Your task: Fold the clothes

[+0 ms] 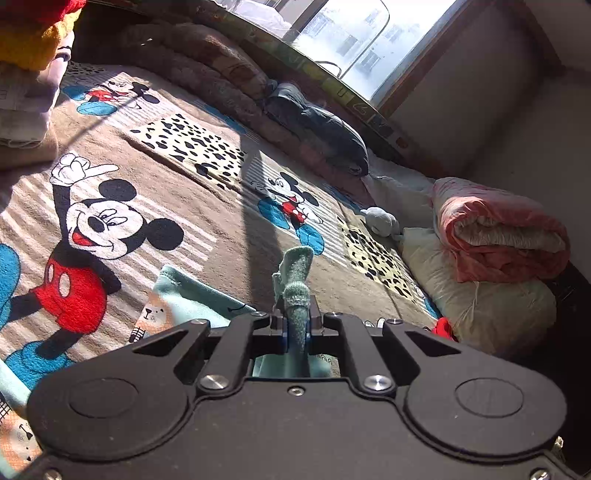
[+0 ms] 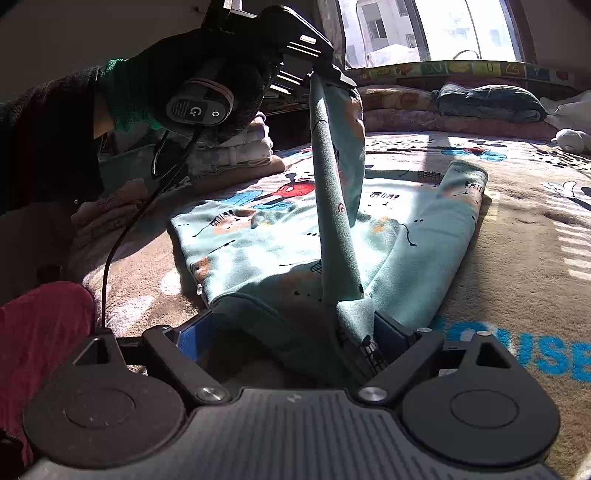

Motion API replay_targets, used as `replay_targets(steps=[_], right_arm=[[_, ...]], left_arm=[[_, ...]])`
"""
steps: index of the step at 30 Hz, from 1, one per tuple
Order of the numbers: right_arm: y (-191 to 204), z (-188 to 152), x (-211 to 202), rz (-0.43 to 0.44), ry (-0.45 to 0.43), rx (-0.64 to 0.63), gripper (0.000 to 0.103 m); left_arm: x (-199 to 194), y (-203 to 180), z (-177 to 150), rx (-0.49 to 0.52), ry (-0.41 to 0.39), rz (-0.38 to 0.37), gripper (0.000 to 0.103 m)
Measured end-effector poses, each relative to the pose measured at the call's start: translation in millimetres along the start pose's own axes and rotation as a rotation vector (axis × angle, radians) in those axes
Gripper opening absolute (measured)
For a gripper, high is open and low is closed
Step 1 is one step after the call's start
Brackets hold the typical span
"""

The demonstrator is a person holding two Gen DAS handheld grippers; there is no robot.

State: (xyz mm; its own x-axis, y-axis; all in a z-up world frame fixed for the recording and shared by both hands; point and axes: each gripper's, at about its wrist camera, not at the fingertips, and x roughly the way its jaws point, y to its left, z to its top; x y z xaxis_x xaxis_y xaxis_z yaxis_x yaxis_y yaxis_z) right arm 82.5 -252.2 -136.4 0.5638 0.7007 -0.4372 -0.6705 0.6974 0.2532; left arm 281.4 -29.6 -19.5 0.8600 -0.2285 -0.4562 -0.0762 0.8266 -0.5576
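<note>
Left gripper (image 1: 297, 325) jaws pinched on teal garment (image 2: 258, 251) cuff; right gripper (image 2: 291, 339) jaws wide, apparently touching hem.

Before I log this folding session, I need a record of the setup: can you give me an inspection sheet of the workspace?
Surface: cartoon-mouse blanket, sunlit in patches.
Job's things: mint printed garment lying flat, its ribbed edge lifted.
Clutter: folded stack, pink rolled quilt, cream pillow, grey soft toy, dark bundle.
Grippers: left tool shut on the ribbed edge, raised; right tool open, low at the garment's near edge.
Cables: black cable hanging from the left tool.
Surroundings: window, plain wall.
</note>
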Motion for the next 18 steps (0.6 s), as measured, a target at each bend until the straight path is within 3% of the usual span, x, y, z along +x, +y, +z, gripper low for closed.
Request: replay_targets(steps=[18], right_arm=[[-6,-1,-3,0.016,0.008,0.024,0.09]], left_arm=[[113,-58,-51,0.156,0.073,0.272,0.005]])
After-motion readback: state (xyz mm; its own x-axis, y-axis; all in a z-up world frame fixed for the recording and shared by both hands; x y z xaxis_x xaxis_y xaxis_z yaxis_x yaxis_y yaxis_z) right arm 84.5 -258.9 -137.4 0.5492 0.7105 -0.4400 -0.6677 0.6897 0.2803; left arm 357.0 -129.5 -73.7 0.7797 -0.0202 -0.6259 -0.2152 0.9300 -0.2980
